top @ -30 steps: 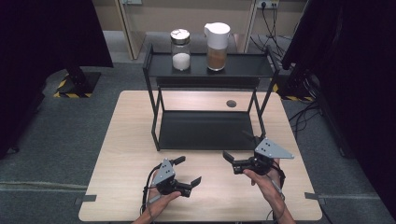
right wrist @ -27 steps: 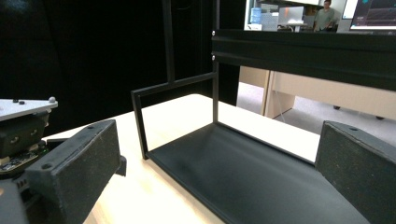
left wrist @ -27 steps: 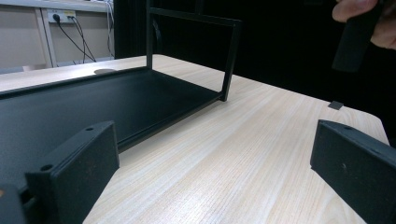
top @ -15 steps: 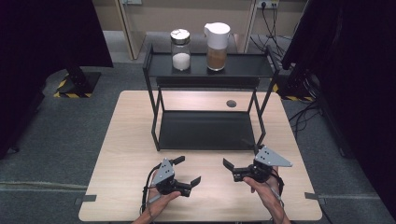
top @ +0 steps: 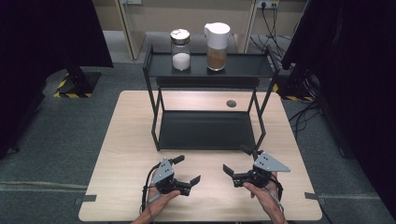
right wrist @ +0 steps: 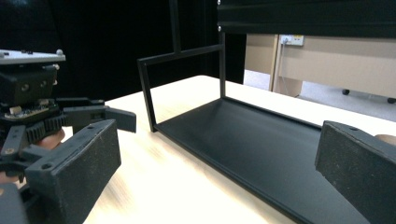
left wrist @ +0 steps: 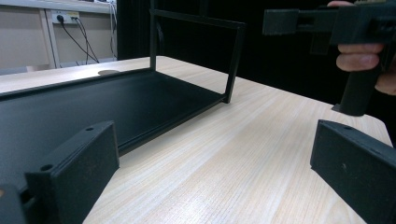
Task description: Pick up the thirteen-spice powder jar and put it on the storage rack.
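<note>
My left gripper [top: 187,169] hovers low over the wooden table [top: 130,140] near its front edge, jaws wide open and empty. My right gripper [top: 236,160] is beside it to the right, also open and empty, its grey plate on top. The two face each other. In the left gripper view, my left gripper [left wrist: 212,168] looks across bare wood at the right gripper [left wrist: 327,23], held in a hand. In the right gripper view, my right gripper [right wrist: 215,172] faces the left gripper [right wrist: 37,107] and the rack's bottom shelf [right wrist: 261,140].
A black two-tier rack [top: 210,67] stands mid-table just beyond both grippers, its lower shelf [top: 208,129] bare. On the top shelf are a glass jar of white grains [top: 180,50] and a white-lidded pitcher of brown contents [top: 217,41]. A dark round grommet [top: 231,103] lies behind the rack.
My right gripper has drawn back a little toward the table's front edge. The left gripper has barely moved. Both stay open.
</note>
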`<state>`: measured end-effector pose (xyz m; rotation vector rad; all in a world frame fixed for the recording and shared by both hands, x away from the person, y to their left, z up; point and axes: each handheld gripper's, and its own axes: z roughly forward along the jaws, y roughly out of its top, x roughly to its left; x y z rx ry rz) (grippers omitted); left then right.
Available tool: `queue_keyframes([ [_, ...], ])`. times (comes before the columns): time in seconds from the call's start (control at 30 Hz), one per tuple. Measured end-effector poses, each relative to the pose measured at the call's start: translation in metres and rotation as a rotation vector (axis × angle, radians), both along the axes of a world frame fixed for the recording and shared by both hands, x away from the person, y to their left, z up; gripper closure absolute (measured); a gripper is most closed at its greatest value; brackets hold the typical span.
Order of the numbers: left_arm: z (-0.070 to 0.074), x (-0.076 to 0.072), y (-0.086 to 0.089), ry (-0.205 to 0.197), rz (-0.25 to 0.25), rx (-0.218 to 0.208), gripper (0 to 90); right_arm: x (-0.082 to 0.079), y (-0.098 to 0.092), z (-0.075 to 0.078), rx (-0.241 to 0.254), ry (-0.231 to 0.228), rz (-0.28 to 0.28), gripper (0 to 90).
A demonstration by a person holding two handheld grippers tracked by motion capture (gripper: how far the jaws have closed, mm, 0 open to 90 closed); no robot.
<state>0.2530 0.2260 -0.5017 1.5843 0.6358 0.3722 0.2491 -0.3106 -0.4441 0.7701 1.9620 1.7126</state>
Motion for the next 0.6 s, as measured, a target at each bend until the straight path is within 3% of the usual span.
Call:
queue_keyframes([
  [0.6,-0.001,0.0,0.003,0.006,0.018,-0.018,0.4,0.004,0.005,-0.019,-0.024,0.048,0.015,0.5],
])
